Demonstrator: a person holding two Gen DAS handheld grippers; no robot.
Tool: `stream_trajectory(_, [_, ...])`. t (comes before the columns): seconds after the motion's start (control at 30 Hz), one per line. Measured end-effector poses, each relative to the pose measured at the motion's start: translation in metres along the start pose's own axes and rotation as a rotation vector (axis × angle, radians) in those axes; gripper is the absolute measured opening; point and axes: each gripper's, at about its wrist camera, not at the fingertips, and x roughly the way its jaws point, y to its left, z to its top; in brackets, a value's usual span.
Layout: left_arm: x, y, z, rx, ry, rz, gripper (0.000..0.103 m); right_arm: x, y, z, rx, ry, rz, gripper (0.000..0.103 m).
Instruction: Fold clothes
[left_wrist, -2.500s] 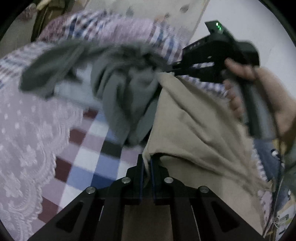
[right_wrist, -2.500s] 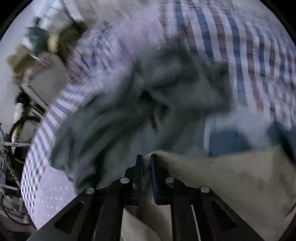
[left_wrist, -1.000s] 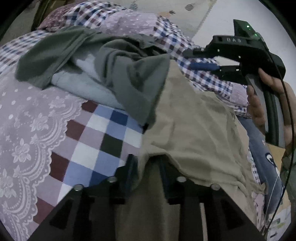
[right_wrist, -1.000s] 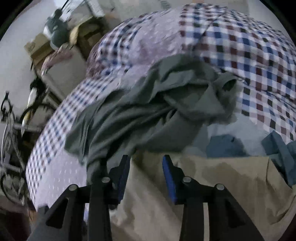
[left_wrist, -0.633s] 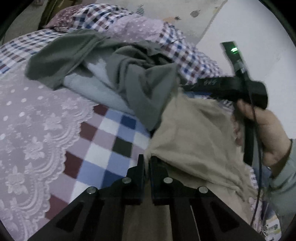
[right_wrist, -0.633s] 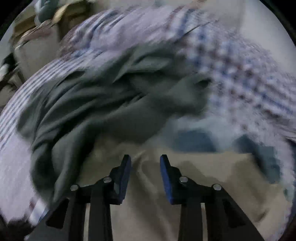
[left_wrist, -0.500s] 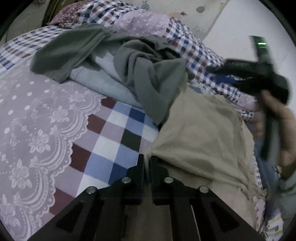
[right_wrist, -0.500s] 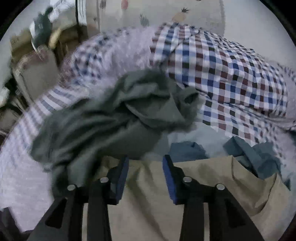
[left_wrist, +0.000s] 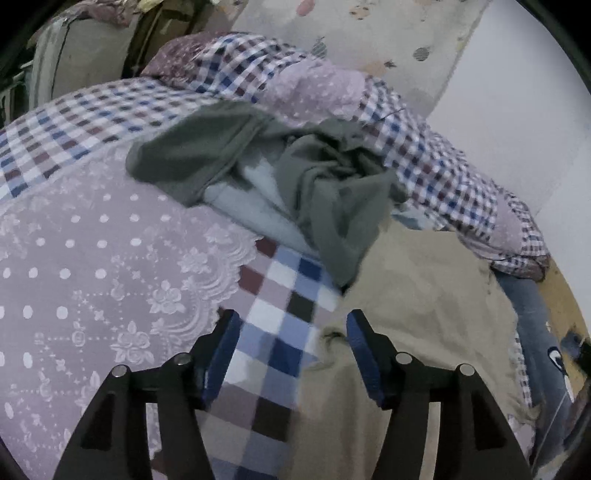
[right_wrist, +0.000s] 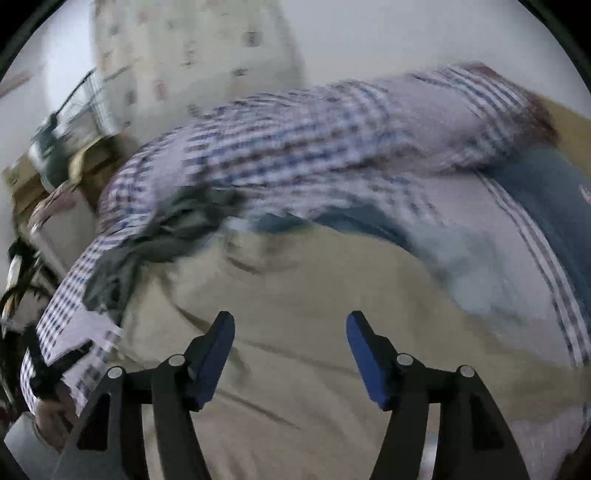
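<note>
A beige garment (left_wrist: 417, 317) lies spread on the checked bed cover, its near corner just inside my left gripper's (left_wrist: 291, 343) right finger. That gripper is open and holds nothing. A crumpled grey garment (left_wrist: 332, 192) sits beyond it, overlapping the beige one's far edge, with a pale blue garment (left_wrist: 258, 206) underneath. In the blurred right wrist view the beige garment (right_wrist: 303, 332) fills the foreground under my right gripper (right_wrist: 290, 343), which is open and empty. The grey garment (right_wrist: 162, 229) lies at the left there.
The bed carries a checked cover (left_wrist: 288, 332) and a lilac lace-edged sheet (left_wrist: 92, 280). A checked quilt (left_wrist: 424, 140) is bunched along the far side by the white wall. Jeans (left_wrist: 532, 332) hang at the right edge. Boxes and clutter (right_wrist: 48, 158) stand beyond the bed.
My left gripper has opened and let go of the beige garment's corner. The right gripper has opened wider and swung right. The right hand and gripper have left the left wrist view.
</note>
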Motion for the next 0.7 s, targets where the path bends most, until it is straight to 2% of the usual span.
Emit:
stream_trajectory(0.07, [-0.002,-0.014,-0.002,0.041,-0.019,-0.013,0.066,-0.002,-0.038,-0.017,0.053,0.042,-0.020,0.068])
stream_trajectory(0.17, [0.007,-0.044,-0.009,0.137,-0.024,-0.021,0.067,0.013,-0.055,-0.033,-0.001,0.107,-0.014,0.068])
stream_trajectory(0.37, [0.030,-0.080,-0.012,0.239,-0.024,-0.038,0.066,0.076,-0.070,-0.051,-0.073,0.233,0.007,0.065])
stream_trajectory(0.47, [0.041,-0.085,-0.010,0.262,-0.032,-0.041,0.066,0.104,-0.072,-0.057,-0.120,0.274,-0.008,0.061])
stream_trajectory(0.53, [0.056,-0.081,-0.010,0.249,0.005,-0.012,0.066,0.112,-0.073,-0.058,-0.129,0.276,-0.014,0.058])
stream_trajectory(0.57, [0.064,-0.078,-0.009,0.235,0.033,-0.002,0.064,0.110,-0.076,-0.058,-0.118,0.268,-0.022,0.045])
stream_trajectory(0.6, [0.073,-0.073,-0.010,0.216,0.066,0.004,0.054,0.109,-0.078,-0.058,-0.107,0.261,-0.030,0.014])
stream_trajectory(0.63, [0.079,-0.069,-0.010,0.203,0.088,0.014,0.044,0.107,-0.080,-0.059,-0.097,0.253,-0.038,0.003])
stream_trajectory(0.7, [0.083,-0.066,-0.011,0.194,0.101,0.020,0.043,0.104,-0.085,-0.059,-0.076,0.237,-0.054,0.003])
